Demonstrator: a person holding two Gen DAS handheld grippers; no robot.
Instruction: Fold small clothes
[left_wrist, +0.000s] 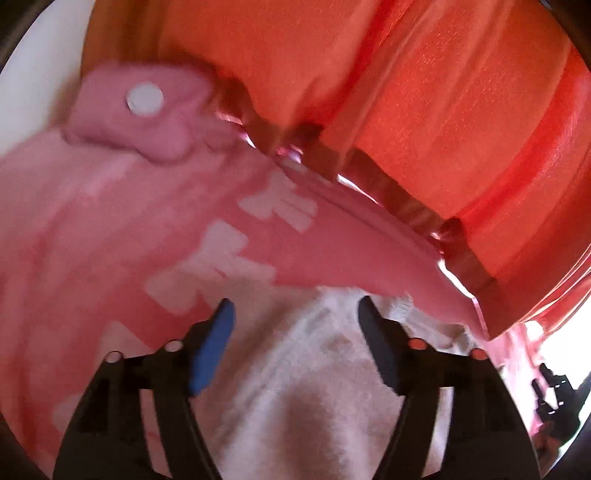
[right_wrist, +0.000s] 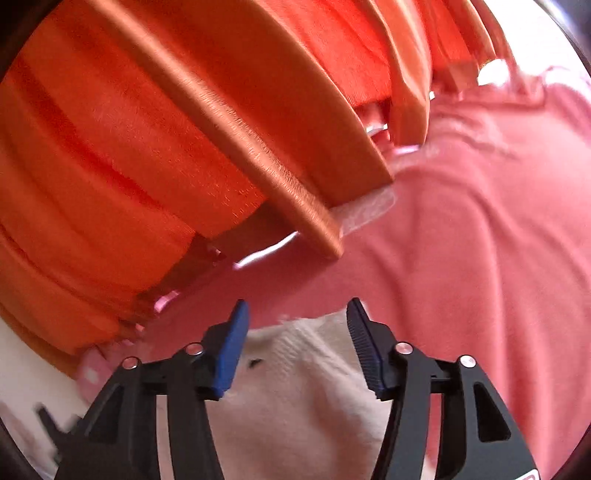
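A small pink garment (left_wrist: 110, 229) with white letter shapes and a pink bow with a white button (left_wrist: 144, 99) lies spread on the surface. Its white fleecy lining or hem (left_wrist: 295, 369) lies between my left gripper's fingers. My left gripper (left_wrist: 295, 314) is open just above that white part. In the right wrist view the same pink garment (right_wrist: 461, 240) fills the right side, with the white part (right_wrist: 295, 376) below. My right gripper (right_wrist: 297, 314) is open over the white edge, holding nothing.
An orange pleated curtain (left_wrist: 406, 92) hangs close behind the garment and also shows in the right wrist view (right_wrist: 129, 147). The white surface (left_wrist: 44, 74) shows at the far left. The other gripper (left_wrist: 554, 398) shows at the lower right edge.
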